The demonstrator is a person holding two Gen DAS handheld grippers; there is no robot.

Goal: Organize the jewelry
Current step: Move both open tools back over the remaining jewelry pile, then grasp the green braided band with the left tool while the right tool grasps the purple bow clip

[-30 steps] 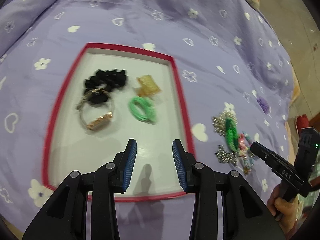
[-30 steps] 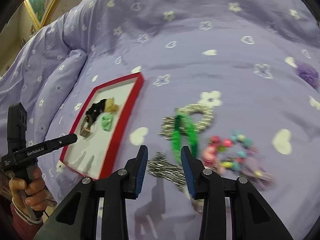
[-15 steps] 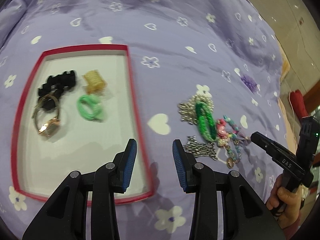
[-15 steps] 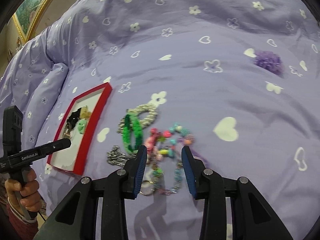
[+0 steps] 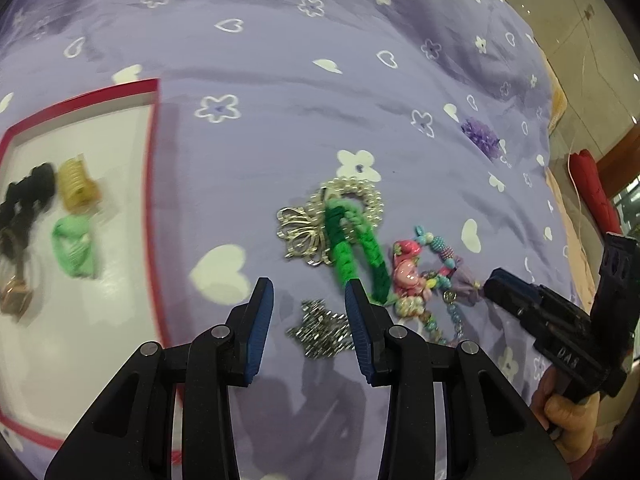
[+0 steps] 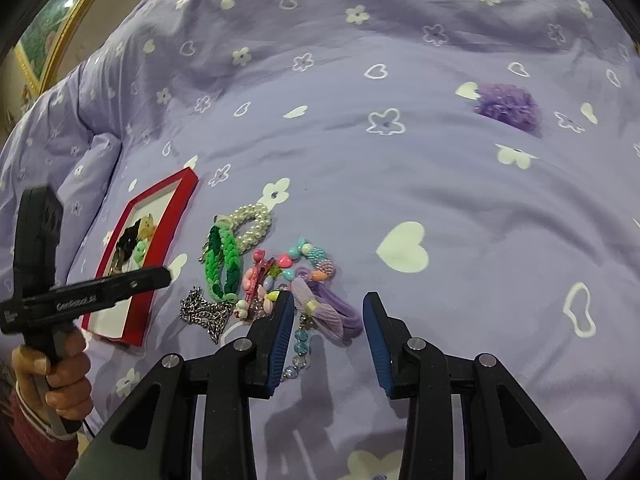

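Half the red tray (image 5: 154, 184) cropped.

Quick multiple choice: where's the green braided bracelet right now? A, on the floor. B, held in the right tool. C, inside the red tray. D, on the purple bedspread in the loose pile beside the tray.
D: the green braided bracelet lies on the purple bedspread with the pearl bracelet, outside the red tray; both tools are open and hold nothing.
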